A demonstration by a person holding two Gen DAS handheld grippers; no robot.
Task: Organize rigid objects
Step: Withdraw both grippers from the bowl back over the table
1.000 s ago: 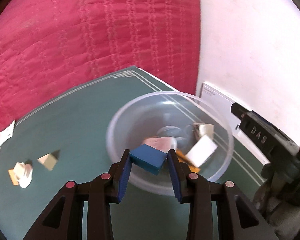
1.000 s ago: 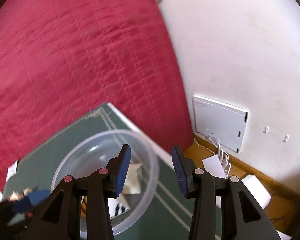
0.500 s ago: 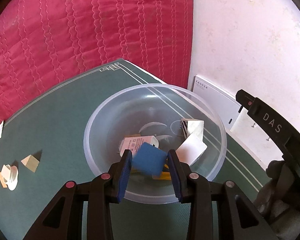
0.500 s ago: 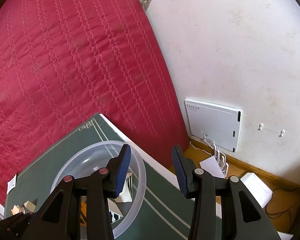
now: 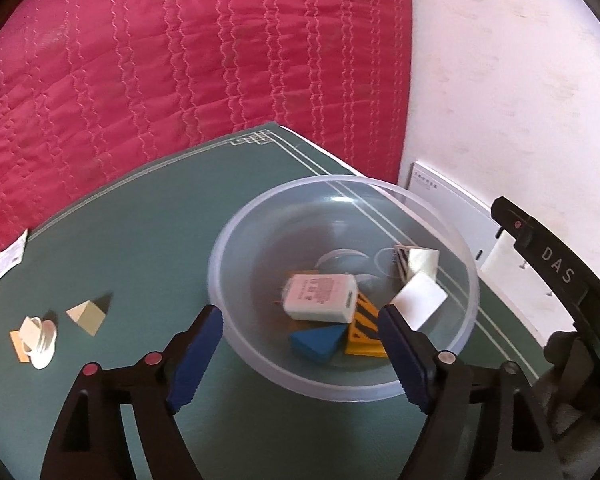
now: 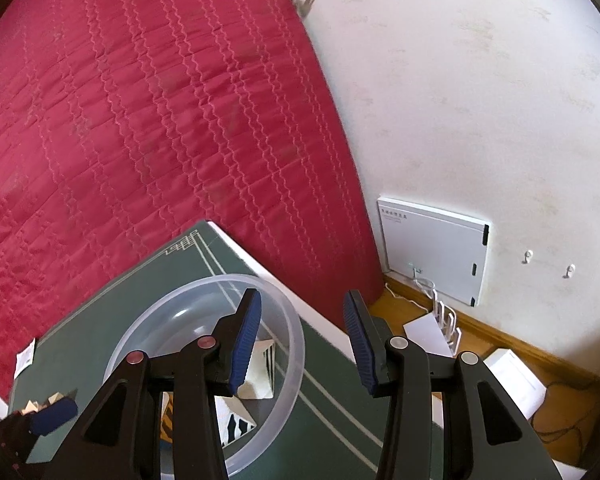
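Observation:
A clear plastic bowl (image 5: 260, 340) stands on the green mat (image 5: 140, 260). Inside lie a blue wedge block (image 5: 318, 344), a white charger-like box (image 5: 320, 298), a yellow striped piece (image 5: 366, 332) and white blocks (image 5: 418, 304). My left gripper (image 5: 300, 356) is open and empty, its jaws spread over the bowl's near rim. On the mat to the left sit a beige wedge (image 5: 86, 316) and a white cap (image 5: 40, 334). My right gripper (image 6: 302, 340) is open and empty, above the bowl's right rim (image 6: 296, 344).
A red quilted bed (image 5: 180, 60) lies behind the mat. A white wall panel (image 6: 432, 252) with cables is on the wall at right. A small paper tag (image 5: 10, 256) sits at the mat's left edge. The right gripper's body (image 5: 552, 268) is close at the right.
My left gripper has opened and let go of the blue wedge block, which now lies in the bowl. The right gripper has barely moved.

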